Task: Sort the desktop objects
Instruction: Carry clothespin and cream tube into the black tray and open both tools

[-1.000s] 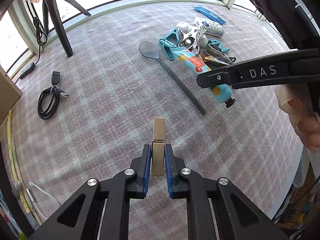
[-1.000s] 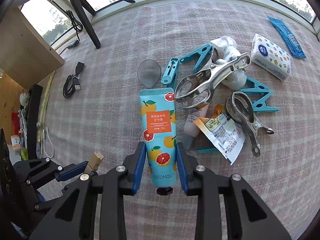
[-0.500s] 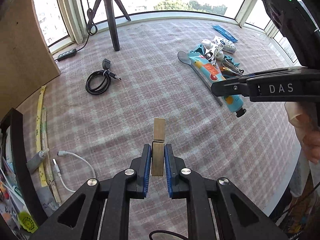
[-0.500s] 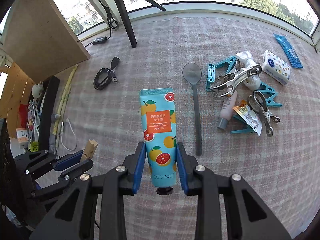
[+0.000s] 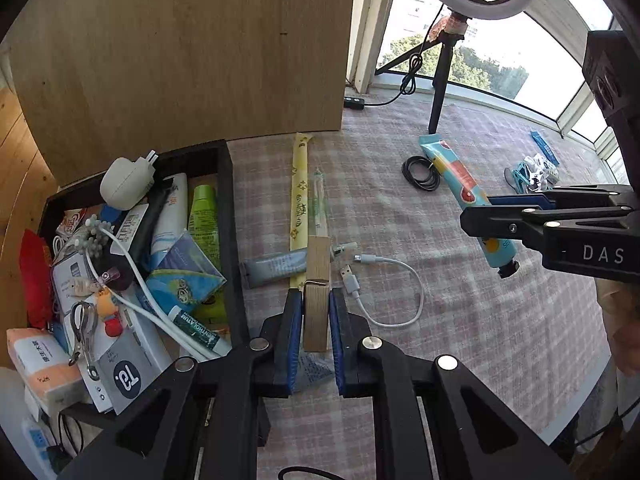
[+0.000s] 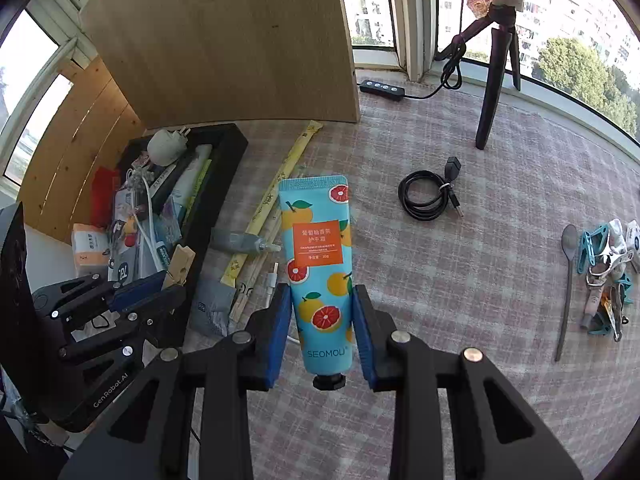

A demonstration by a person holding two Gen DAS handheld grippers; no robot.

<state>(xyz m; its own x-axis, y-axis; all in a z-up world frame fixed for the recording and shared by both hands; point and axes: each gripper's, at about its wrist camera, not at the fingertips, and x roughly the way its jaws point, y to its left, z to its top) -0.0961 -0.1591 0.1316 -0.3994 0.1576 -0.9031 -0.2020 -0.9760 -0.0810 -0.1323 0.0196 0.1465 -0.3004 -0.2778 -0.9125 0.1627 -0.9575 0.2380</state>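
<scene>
My left gripper (image 5: 314,320) is shut on a wooden clothespin (image 5: 317,280), held above the checked tablecloth just right of a black tray (image 5: 226,200). The tray is crammed with tubes, cables, a white plug and tissue packs. In the right wrist view the left gripper (image 6: 168,284) and its clothespin (image 6: 180,266) hang over the tray's (image 6: 236,144) near end. My right gripper (image 6: 322,324) is shut on a blue hand cream tube (image 6: 318,264) printed with oranges, cap toward the camera. From the left wrist view that tube (image 5: 464,196) hangs from the right gripper (image 5: 504,216) above the cloth.
Beside the tray lie chopstick sleeves (image 5: 300,192), a grey tube (image 5: 274,268) and a white USB cable (image 5: 384,292). A coiled black cable (image 6: 430,196) and a tripod (image 6: 494,80) stand further back. A spoon (image 6: 566,280) and a pile of clips (image 6: 604,268) sit far right. A wooden board (image 6: 224,40) rises behind the tray.
Both grippers have swung left across the table with their loads, away from the clip pile. The black tray and wooden board have come into view.
</scene>
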